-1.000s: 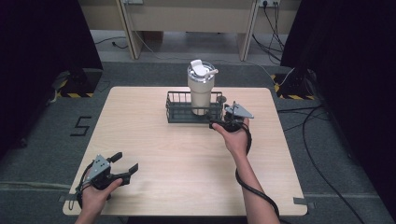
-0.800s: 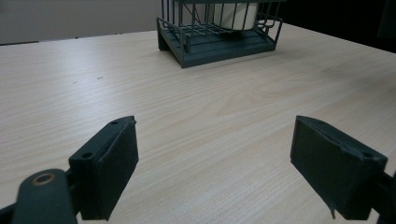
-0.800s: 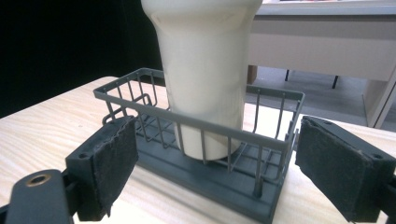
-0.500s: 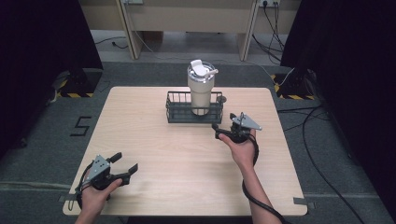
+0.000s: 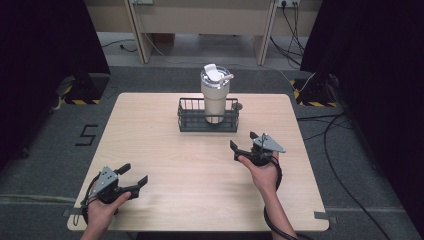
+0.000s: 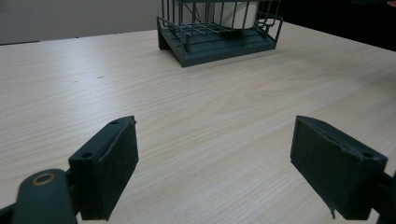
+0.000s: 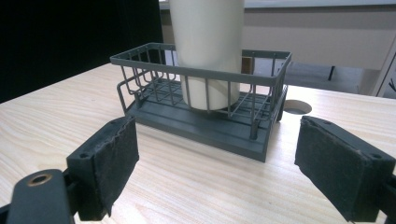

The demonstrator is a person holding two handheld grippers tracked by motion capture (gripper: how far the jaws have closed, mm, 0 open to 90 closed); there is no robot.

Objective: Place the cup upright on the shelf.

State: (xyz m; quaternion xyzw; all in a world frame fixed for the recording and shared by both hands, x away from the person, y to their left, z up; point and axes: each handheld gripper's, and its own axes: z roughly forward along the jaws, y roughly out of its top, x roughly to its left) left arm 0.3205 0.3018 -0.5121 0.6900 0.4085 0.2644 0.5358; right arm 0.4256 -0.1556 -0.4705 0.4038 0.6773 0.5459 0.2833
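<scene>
A cream tumbler [image 5: 215, 100] with a white flip lid is standing upright inside a dark wire basket [image 5: 186, 119], which is sitting on the far middle part of the wooden table [image 5: 150, 145]. The tumbler is rising well above the basket's rim, and it is occupying the basket's right half as the high view shows it.

The right gripper [image 5: 243, 141] is hovering over the table near the basket's near right corner, apart from it and touching nothing. Its jaws are standing wide apart with nothing between them. In the right gripper view, the basket [image 7: 261, 81] and the lower body of the tumbler [image 7: 208, 51] are sitting straight ahead between the two black pads [image 7: 116, 158], and a round hole [image 7: 297, 107] in the tabletop is showing just past the basket's right end.

The left gripper [image 5: 135, 175] is resting low at the near left corner of the table, well apart from the basket. Its jaws are also spread wide and are holding nothing. In the left gripper view, bare wood [image 6: 210, 116] is lying between the pads, and the basket [image 6: 224, 44] is appearing far ahead at the top.
</scene>
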